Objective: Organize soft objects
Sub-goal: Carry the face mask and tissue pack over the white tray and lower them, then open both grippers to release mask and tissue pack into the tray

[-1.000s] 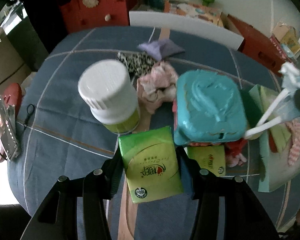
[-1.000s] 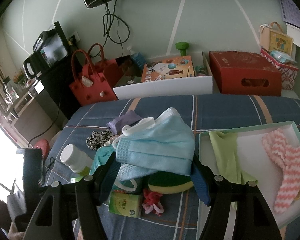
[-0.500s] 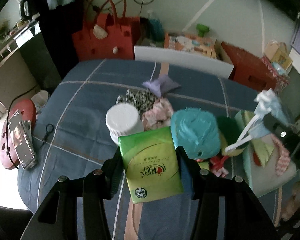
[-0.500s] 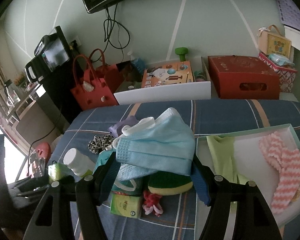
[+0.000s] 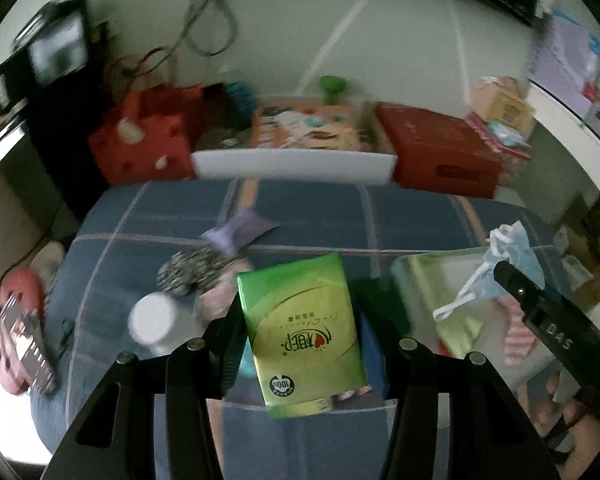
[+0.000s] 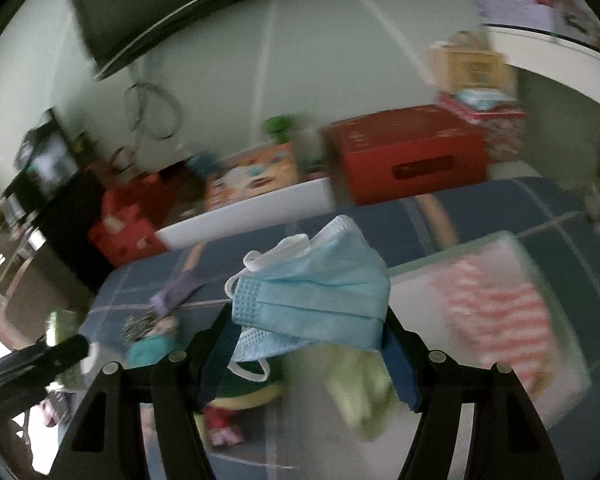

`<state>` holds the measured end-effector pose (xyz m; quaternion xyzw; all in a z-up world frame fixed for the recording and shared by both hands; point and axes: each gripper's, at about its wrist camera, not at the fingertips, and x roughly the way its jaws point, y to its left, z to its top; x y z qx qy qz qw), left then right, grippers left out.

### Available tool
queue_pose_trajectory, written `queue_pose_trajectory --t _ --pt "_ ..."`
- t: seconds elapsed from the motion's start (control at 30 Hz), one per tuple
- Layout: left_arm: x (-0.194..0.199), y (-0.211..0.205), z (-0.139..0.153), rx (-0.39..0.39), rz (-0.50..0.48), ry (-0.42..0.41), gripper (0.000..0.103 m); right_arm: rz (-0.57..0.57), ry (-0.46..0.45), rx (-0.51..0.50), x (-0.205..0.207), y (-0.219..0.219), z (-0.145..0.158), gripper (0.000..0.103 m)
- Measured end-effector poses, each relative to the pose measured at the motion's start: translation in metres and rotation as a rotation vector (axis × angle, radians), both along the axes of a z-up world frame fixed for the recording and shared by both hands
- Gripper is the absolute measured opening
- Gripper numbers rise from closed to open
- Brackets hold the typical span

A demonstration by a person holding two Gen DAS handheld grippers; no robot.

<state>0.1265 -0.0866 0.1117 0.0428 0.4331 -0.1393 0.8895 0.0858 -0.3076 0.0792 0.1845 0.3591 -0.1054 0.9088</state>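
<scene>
blue plaid bench [image 5: 160, 216] below: left tongs [image 5: 300, 336] pinch a green tissue pack [image 5: 302, 336] held in the air, while right tongs [image 6: 308, 320] pinch a blue face mask [image 6: 316, 292] with the pale tray [image 6: 516, 248] at 3 o'clock.

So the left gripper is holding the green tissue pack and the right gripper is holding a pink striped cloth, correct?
Not quite. The left gripper does hold the green tissue pack, but the right gripper is holding a blue face mask, as the right wrist view shows. The pink striped cloth lies in the tray.
</scene>
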Motion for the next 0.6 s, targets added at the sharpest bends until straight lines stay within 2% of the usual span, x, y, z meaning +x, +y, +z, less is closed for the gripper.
queue_pose_trajectory --t 0.2,0.3,0.43,0.6 --pt "0.010 -0.067 -0.012 -0.018 -0.159 0.030 0.052 -0.143 0.005 0.027 -0.014 -0.055 -0.007 0.071" --pt "0.017 -0.096 -0.024 -0.031 -0.221 0.050 0.053 -0.188 0.020 0.006 -0.015 -0.071 -0.014 0.071" --pt "0.028 -0.131 -0.054 -0.054 -0.269 0.094 0.053 -0.209 0.053 0.007 -0.007 -0.082 -0.032 0.071" --pt "0.039 -0.154 -0.089 -0.063 -0.295 0.141 0.053 -0.210 0.105 0.010 0.001 -0.085 -0.053 0.071"
